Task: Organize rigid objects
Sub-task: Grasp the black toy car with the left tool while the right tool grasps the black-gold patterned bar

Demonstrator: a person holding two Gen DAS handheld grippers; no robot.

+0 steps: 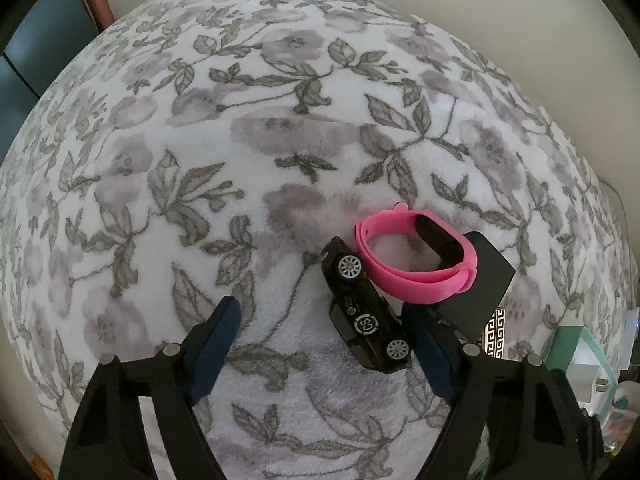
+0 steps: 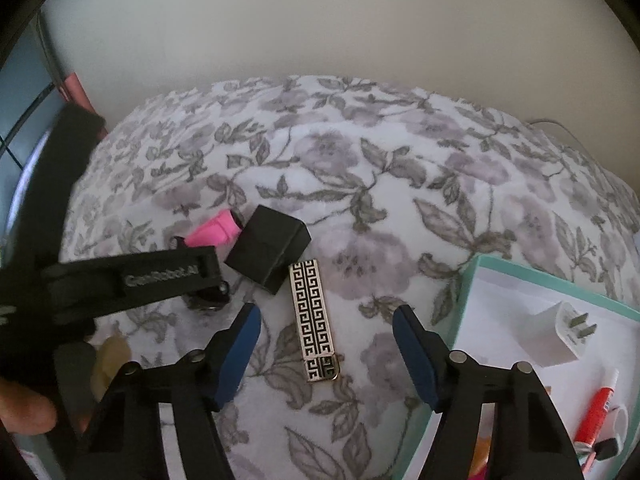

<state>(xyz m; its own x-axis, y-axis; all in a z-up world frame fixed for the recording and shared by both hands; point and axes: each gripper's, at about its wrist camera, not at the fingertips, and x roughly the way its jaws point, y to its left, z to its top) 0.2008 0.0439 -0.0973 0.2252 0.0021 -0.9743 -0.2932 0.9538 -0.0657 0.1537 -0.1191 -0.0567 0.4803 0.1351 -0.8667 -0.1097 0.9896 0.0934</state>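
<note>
Both tools, left and right, are hanging released; charger and tube are lying boxed, while car, band, and patterned bar are awaiting sorting.

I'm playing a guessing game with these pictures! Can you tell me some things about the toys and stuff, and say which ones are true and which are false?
1. The pink band lies on the flowery blanket, right beside the black toy car. True.
2. The left gripper is squeezing the toy car. False: its jaws are wide open, with the car near its right finger only.
3. The patterned black-and-white bar lies in front of the open right gripper. True.
4. The white plug sits on the blanket. False: it is inside the teal box.
5. The black box is inside the teal box. False: it rests on the blanket, next to the pink band.
</note>
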